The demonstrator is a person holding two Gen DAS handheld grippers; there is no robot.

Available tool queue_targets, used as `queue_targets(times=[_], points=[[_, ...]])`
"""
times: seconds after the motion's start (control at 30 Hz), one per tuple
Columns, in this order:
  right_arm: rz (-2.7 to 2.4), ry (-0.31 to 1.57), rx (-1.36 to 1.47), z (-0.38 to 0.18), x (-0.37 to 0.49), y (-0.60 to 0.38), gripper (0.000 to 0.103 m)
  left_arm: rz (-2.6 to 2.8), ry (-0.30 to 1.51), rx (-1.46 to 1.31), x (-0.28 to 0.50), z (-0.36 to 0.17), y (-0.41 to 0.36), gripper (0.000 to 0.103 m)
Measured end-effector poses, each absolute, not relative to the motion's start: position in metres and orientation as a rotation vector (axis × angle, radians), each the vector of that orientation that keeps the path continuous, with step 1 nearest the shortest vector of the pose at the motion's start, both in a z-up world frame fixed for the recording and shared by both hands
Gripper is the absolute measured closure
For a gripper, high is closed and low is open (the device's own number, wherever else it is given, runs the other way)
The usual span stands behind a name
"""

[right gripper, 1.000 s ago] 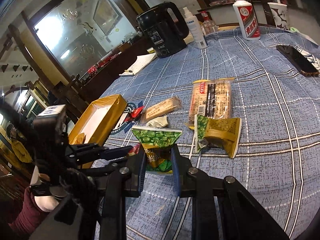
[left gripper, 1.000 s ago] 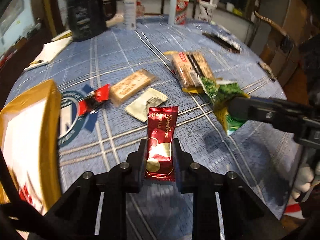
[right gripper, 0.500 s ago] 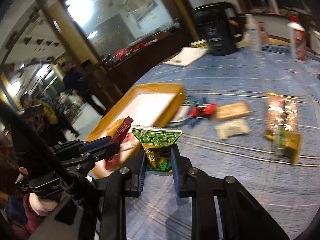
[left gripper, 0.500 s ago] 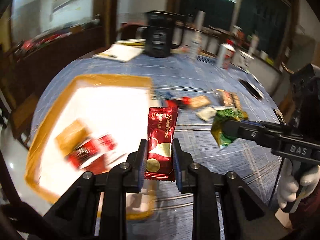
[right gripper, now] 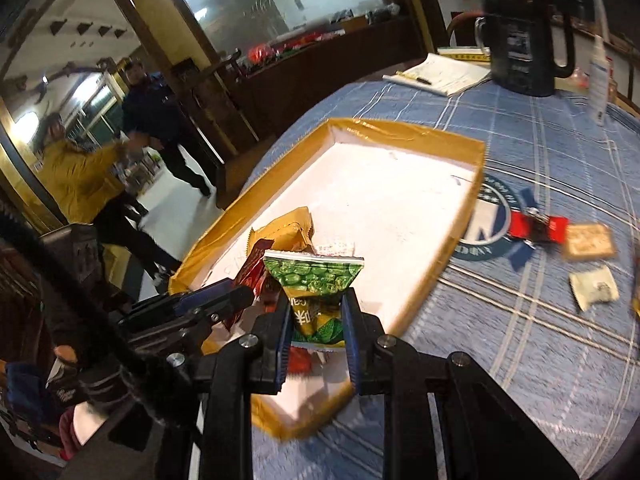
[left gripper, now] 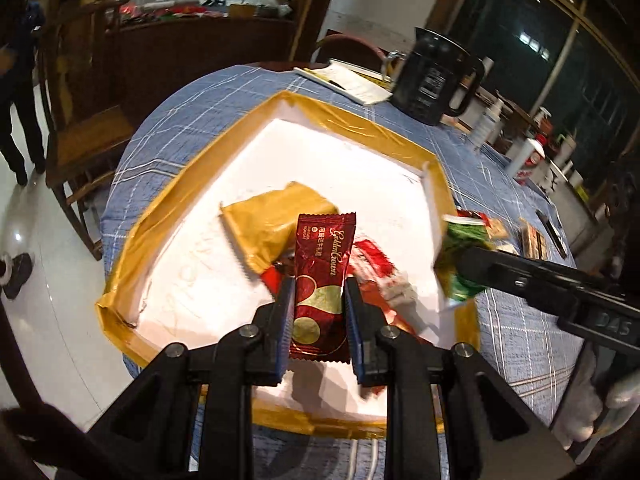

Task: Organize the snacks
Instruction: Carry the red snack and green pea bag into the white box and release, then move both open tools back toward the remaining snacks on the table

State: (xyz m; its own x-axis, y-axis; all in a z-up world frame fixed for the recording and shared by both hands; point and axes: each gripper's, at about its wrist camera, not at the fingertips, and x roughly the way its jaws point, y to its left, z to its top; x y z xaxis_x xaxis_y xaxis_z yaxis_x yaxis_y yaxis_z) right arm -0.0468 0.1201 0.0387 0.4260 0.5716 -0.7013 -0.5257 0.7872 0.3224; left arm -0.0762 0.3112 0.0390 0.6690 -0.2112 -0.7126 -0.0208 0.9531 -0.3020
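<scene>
1. A dark red snack packet (left gripper: 322,280) with gold lettering is held upright between the closed fingers of the left gripper (left gripper: 320,316), above the near part of a white tray (left gripper: 352,168) edged in gold tape.
2. A green snack packet (right gripper: 314,292) printed with peas is clamped by the right gripper (right gripper: 314,332) over the tray's near corner; in the left wrist view the same packet (left gripper: 460,256) is seen at the tray's right edge.
3. Inside the tray a gold packet (left gripper: 272,220) is seen lying near the middle, with red wrappers (left gripper: 372,260) just beside it, partly hidden behind the held red packet.
4. The tray is set at the near left edge of a round table covered by a blue checked cloth (right gripper: 560,152).
5. On the cloth to the right of the tray, a small red candy (right gripper: 538,226), a tan biscuit packet (right gripper: 588,242) and a pale sachet (right gripper: 594,288) are seen, all blurred.
6. Toward the far edge of the table a black kettle (right gripper: 520,36) and a notepad (right gripper: 440,74) with a pen are seen.
</scene>
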Motion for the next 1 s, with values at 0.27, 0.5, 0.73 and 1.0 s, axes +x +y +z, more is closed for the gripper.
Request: queue_targets(times=[0.27, 0.5, 0.73, 1.0], points=[[0.6, 0.936, -0.043, 0.013, -0.018, 0.156, 0.081, -0.092, 0.761, -0.392, -0.093, 0.049, 0.329, 0.053], [0.638, 0.924, 0.002, 0.012, -0.016, 0.155, 0.077, -0.059, 0.637, -0.486, -0.123, 0.072, 0.329, 0.019], [0.647, 0.836, 0.058, 0.033, -0.039, 0.116, 0.077, -0.089, 0.632, -0.498, -0.126, 0.077, 0.309, 0.016], [0.606, 0.783, 0.13, 0.043, -0.058, 0.042, 0.074, -0.175, 0.646, -0.469, -0.131, 0.087, 0.263, 0.017]])
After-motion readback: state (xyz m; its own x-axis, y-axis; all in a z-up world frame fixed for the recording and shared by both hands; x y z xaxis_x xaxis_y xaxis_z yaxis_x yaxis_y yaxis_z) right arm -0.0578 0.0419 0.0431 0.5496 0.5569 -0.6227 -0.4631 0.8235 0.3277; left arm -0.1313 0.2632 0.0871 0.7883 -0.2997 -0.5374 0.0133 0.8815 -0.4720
